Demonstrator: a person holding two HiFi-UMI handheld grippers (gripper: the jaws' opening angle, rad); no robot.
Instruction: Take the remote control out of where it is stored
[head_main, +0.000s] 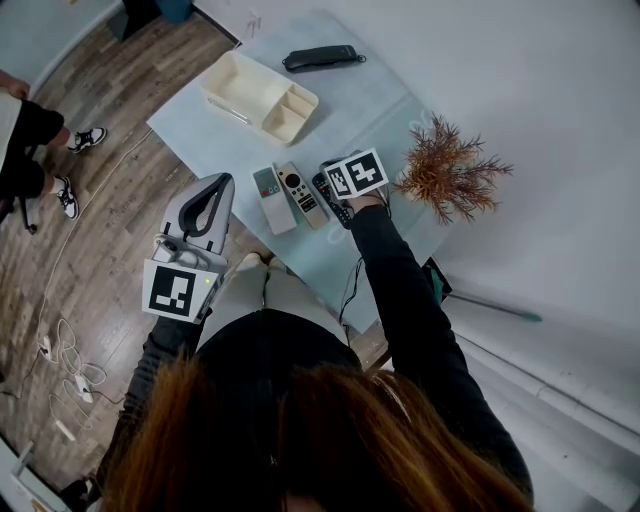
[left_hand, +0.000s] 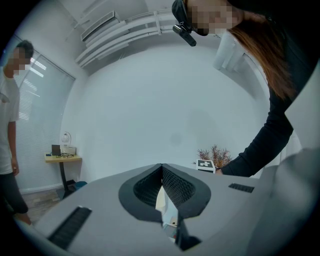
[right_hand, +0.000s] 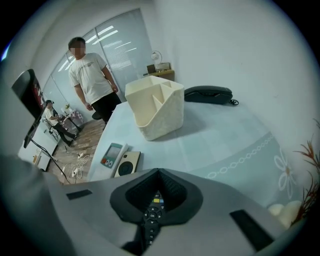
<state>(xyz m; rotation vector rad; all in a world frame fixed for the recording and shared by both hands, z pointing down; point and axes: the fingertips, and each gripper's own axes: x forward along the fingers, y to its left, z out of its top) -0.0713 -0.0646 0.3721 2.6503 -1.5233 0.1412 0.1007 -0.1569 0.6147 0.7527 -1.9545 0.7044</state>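
The pale blue worktop (head_main: 390, 110) already carries three remotes side by side near its front edge, so the job looks close to finished and the step in hand is probably clearing the right gripper (right_hand: 159, 172) away. Its jaws are clenched tip to tip with nothing pinched; the black remote (right_hand: 151, 216) shows through the hollow behind the tips, lying on the cloth beneath, just beside the tan remote (head_main: 298, 195) and the white remote (head_main: 267, 188). A straight lift would suit best, so the closed tips neither drag the black remote nor nudge its neighbours. The left gripper (left_hand: 161, 167) is clenched too, empty, held off the worktop's near edge. The cream organiser (head_main: 235, 112), well apart at the back, has one long compartment and two small ones; from above all three appear empty.
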